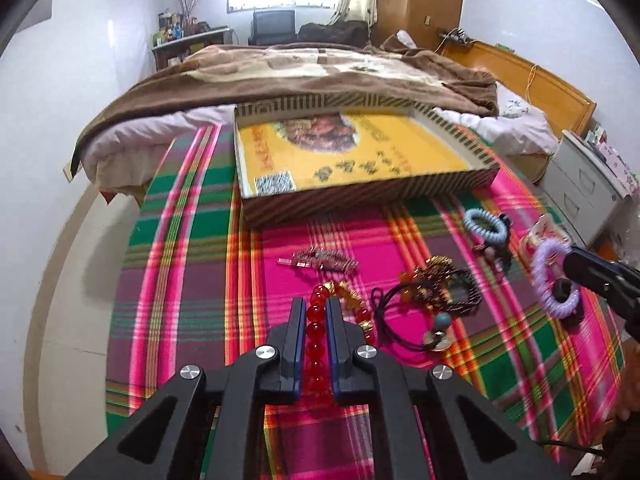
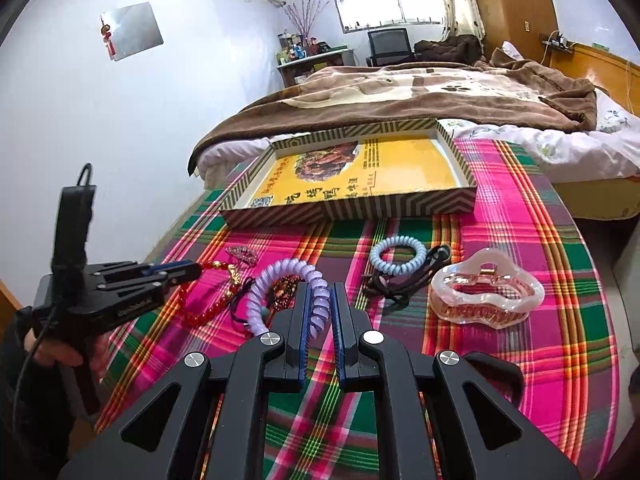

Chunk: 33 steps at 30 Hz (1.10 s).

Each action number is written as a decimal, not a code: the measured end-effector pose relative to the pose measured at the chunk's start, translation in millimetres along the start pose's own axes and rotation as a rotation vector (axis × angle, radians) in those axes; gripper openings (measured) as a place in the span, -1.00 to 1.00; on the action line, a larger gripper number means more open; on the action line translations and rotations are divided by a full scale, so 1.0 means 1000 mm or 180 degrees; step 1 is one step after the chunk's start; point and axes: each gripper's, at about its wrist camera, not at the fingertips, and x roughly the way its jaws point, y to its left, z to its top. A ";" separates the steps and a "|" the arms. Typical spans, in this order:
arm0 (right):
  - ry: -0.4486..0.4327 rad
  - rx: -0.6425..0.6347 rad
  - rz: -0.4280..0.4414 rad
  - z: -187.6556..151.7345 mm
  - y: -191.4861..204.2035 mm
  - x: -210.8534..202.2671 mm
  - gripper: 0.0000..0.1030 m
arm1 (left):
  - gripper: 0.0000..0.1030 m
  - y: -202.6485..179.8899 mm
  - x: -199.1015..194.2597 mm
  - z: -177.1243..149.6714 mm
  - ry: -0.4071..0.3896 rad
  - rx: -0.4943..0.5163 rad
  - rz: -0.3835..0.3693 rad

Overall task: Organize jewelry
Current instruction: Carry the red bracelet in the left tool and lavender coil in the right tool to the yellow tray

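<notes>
Red bead bracelet (image 1: 316,344): one; spiral hair ties: two; striped box (image 2: 360,204): one

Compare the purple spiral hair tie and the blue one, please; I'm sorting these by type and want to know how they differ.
The purple spiral hair tie is lilac and clamped in the right gripper, lifted at an angle; the blue spiral hair tie is pale blue, untouched, lying flat on the plaid cloth. The purple looks thicker-coiled. Both are coiled, ring-shaped ties.
</notes>
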 end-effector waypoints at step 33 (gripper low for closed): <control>0.1009 -0.0918 0.0016 -0.063 0.013 0.030 -0.21 | -0.82 -0.006 -0.074 0.021 -0.0515 0.0018 -0.0092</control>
